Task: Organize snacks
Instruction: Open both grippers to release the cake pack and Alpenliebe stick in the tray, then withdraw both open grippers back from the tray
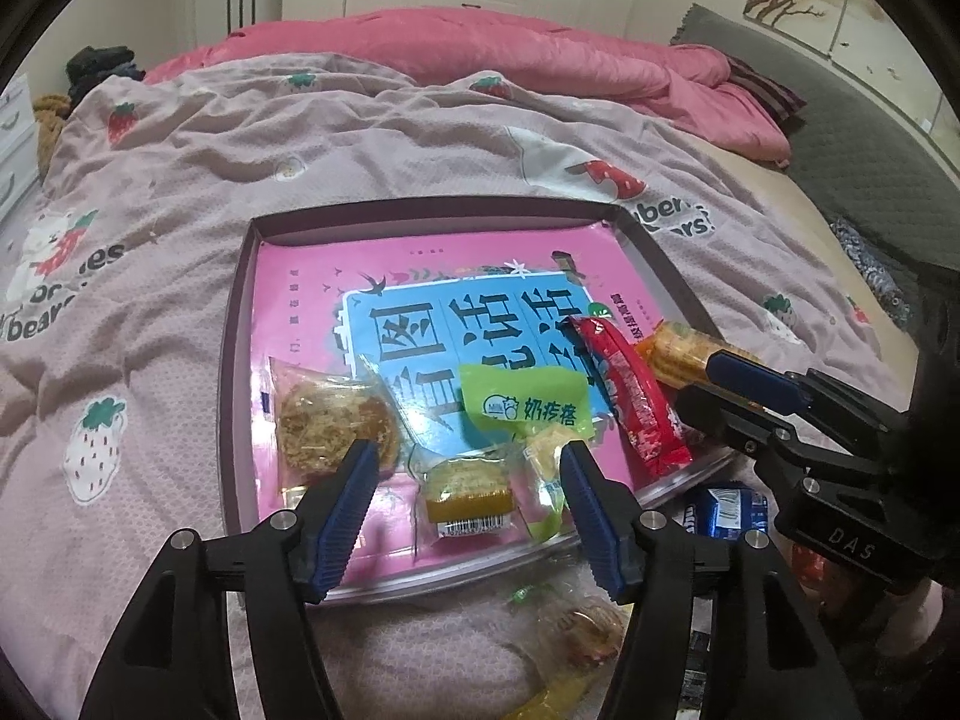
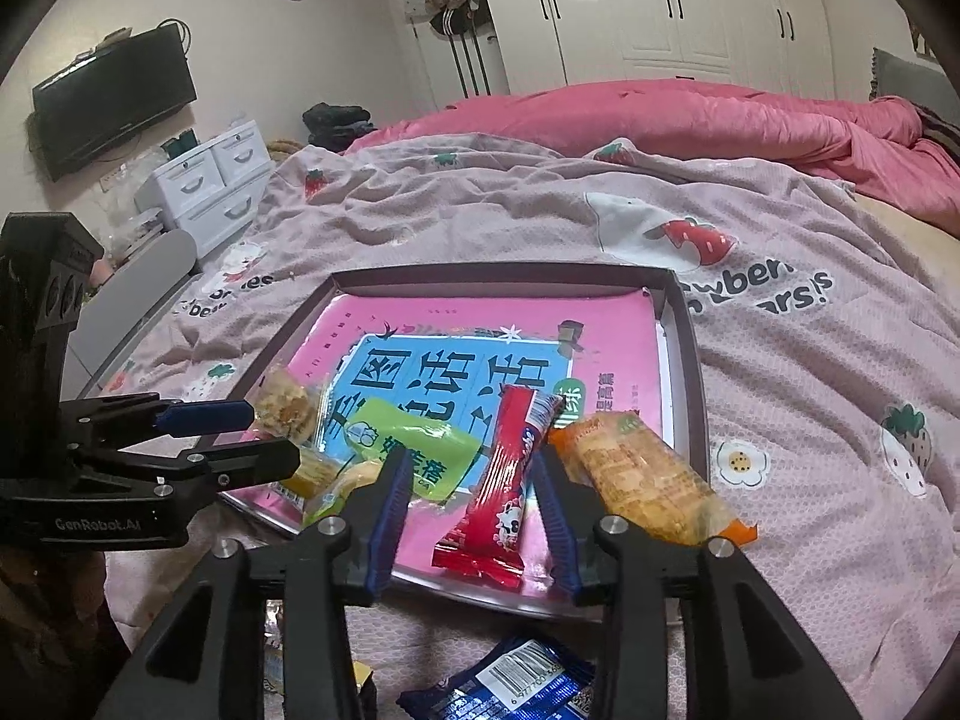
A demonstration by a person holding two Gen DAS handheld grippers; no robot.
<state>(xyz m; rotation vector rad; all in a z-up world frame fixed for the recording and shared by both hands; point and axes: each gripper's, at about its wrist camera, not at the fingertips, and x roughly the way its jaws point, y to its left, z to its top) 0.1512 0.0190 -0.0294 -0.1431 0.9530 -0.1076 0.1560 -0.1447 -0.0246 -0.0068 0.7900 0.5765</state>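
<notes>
A shallow box tray (image 1: 240,300) with a pink book cover in it lies on the bed. In it are a round flaky pastry in clear wrap (image 1: 333,420), a small yellow cake (image 1: 468,495), a green packet (image 1: 522,399), a red bar (image 1: 636,396) and an orange cracker pack (image 1: 681,348). My left gripper (image 1: 468,468) is open above the yellow cake, holding nothing. My right gripper (image 2: 474,480) is open, its fingers on either side of the red bar (image 2: 510,480), above the tray's near edge (image 2: 480,597). The cracker pack (image 2: 648,480) lies over the tray's right rim.
Outside the tray's near edge lie a blue biscuit packet (image 2: 510,684) and more wrapped snacks (image 1: 582,630). The bed has a strawberry-print cover (image 1: 180,180) and a pink quilt (image 1: 540,60) behind. White drawers (image 2: 204,180) stand at the far left.
</notes>
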